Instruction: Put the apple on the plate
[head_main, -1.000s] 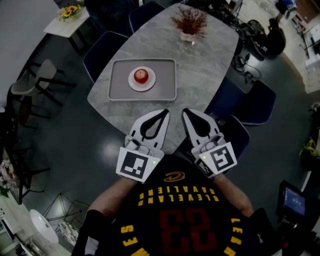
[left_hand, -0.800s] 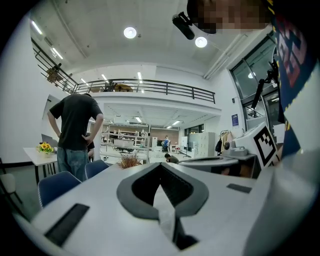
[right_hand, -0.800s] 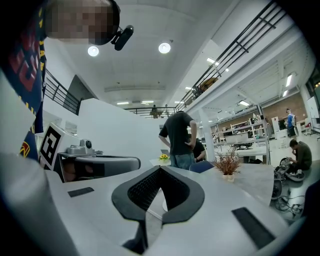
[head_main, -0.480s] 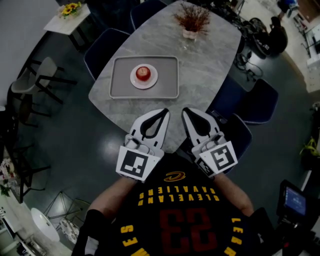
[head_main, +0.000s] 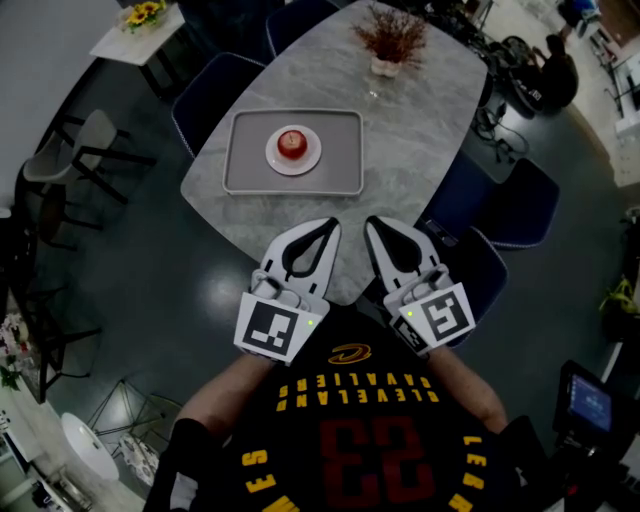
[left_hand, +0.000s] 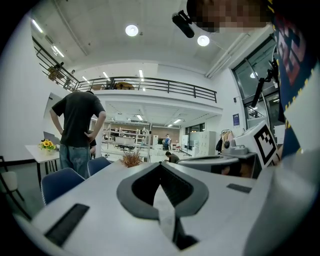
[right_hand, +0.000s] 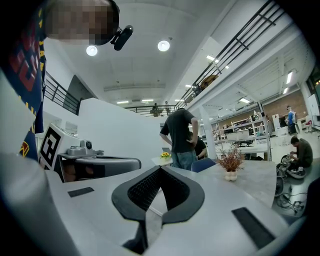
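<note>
Hand-held left gripper (head_main: 330, 226) and right gripper (head_main: 372, 223), jaws together, empty, at edge of marble table (head_main: 420, 150), blue chairs (head_main: 215, 100) around.

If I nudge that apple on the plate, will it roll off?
Likely it could: the apple is round and the plate looks shallow, so a sideways push may roll it. The tray under the plate has a raised rim that would probably stop it.
</note>
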